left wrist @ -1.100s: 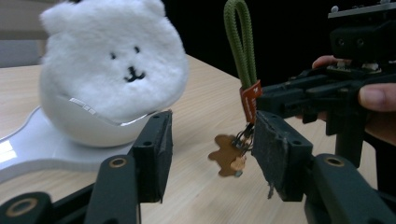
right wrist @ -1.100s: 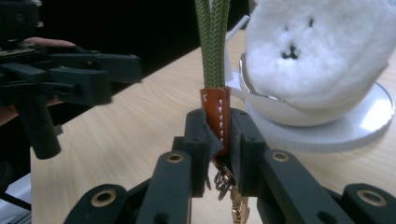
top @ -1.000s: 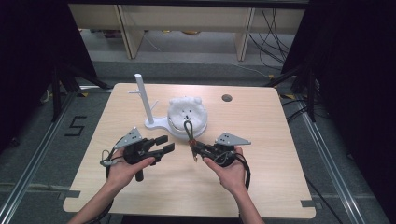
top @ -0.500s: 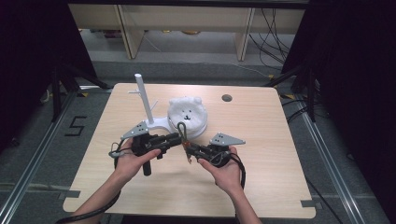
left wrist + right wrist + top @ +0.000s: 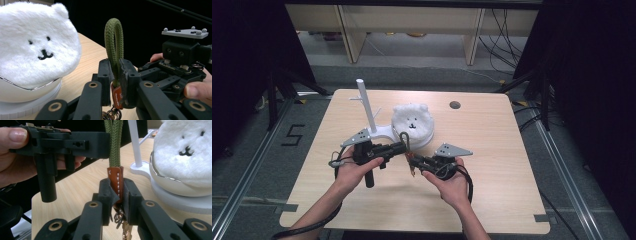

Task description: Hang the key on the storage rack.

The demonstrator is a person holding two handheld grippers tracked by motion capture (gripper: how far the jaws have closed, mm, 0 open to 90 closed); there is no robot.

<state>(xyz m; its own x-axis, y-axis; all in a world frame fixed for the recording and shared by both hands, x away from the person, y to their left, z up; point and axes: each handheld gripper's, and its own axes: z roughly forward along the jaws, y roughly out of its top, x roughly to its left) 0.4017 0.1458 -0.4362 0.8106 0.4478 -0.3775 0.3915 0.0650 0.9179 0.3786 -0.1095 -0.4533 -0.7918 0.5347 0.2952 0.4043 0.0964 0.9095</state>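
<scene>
Item 1, keychain: my right gripper (image 5: pixel 117 195) pinches its leather tab (image 5: pixel 115 182), my left gripper (image 5: pixel 115 75) just clamped its green cord loop (image 5: pixel 114 42) beside the bear plush (image 5: pixel 413 120), steadying a two-handed transfer.

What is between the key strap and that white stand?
Nothing visible. Both grippers, left and right, clamp the strap in the air; the left has just closed. Bare table lies before the stand.

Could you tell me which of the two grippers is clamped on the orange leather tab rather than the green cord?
The right gripper: it pinches the leather tab, while the left gripper grips the green cord loop.
</scene>
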